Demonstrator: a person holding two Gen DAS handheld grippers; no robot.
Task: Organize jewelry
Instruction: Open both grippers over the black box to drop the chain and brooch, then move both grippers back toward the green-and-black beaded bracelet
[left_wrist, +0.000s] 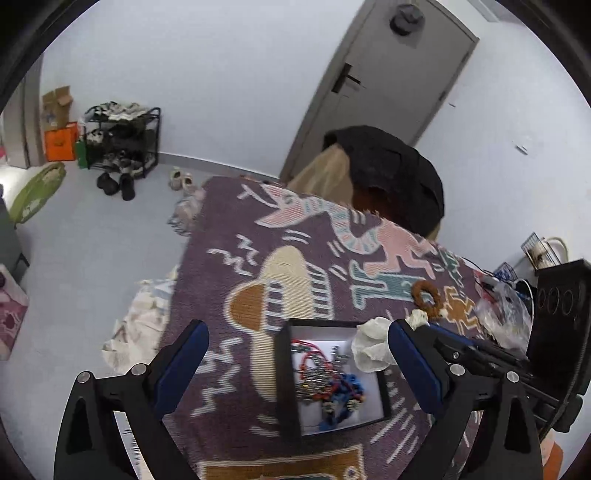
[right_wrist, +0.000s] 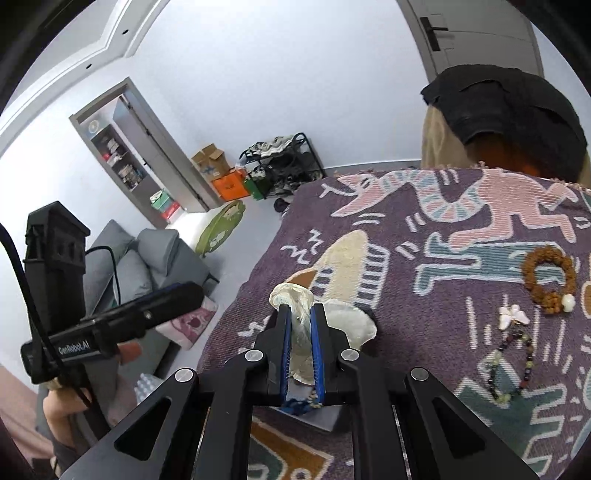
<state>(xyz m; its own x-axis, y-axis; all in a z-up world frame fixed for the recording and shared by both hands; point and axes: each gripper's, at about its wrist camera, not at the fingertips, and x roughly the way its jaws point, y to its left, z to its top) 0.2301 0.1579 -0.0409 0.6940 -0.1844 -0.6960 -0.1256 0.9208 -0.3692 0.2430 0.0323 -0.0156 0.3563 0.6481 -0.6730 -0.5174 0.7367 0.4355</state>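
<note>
A black box (left_wrist: 284, 376) with a white inside lies on the purple patterned cloth and holds tangled red, blue and silver jewelry (left_wrist: 325, 376). My left gripper (left_wrist: 298, 326) stands open just above it, with its blue-padded fingers on either side of the box and nothing in them. My right gripper (right_wrist: 300, 312) is shut on a sheer white pouch (right_wrist: 291, 293), held over the box's right edge. Loose on the cloth to the right lie a brown bead bracelet (right_wrist: 550, 275) and a dark beaded strand with a white butterfly charm (right_wrist: 511, 354).
The cloth (left_wrist: 258, 229) covers a table. A chair draped with a black garment (left_wrist: 391, 173) stands at its far side. A clear plastic bag (left_wrist: 506, 314) lies at the right edge. A shoe rack (left_wrist: 122, 140) and a grey sofa (right_wrist: 147, 258) stand on the floor to the left.
</note>
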